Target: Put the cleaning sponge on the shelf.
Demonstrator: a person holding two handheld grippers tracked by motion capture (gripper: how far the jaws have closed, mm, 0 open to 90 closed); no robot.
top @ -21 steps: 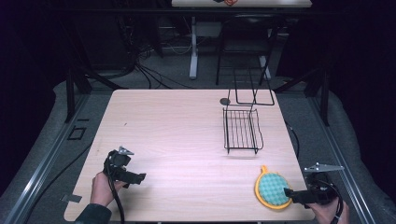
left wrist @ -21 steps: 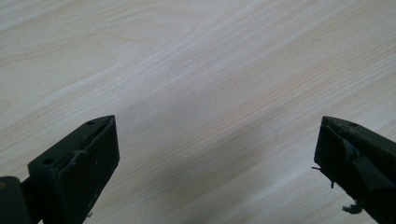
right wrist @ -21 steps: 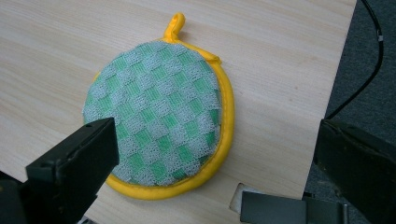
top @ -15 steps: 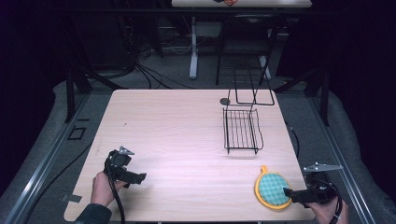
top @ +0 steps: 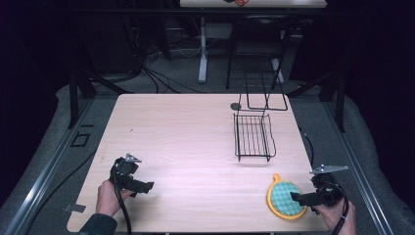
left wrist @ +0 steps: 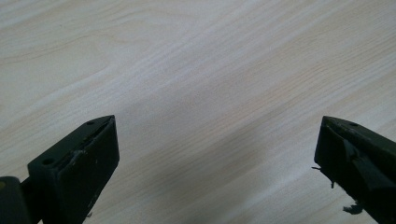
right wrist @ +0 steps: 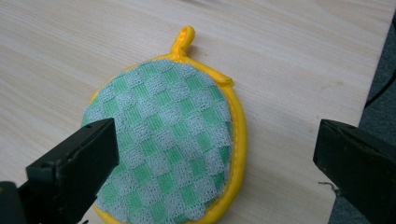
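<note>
Pot holder, round with a yellow rim, lies flat at the worktop's near right corner; the wide-open, empty right claw should probably descend squarely over its rim, while the left claw idles open and empty.

No writing, label or number could be read anywhere; the table was bare wood, and the dim background perhaps hid small print.

On the counter: one round green-and-yellow pot holder, one black wire basket, one small dark disc.
</note>
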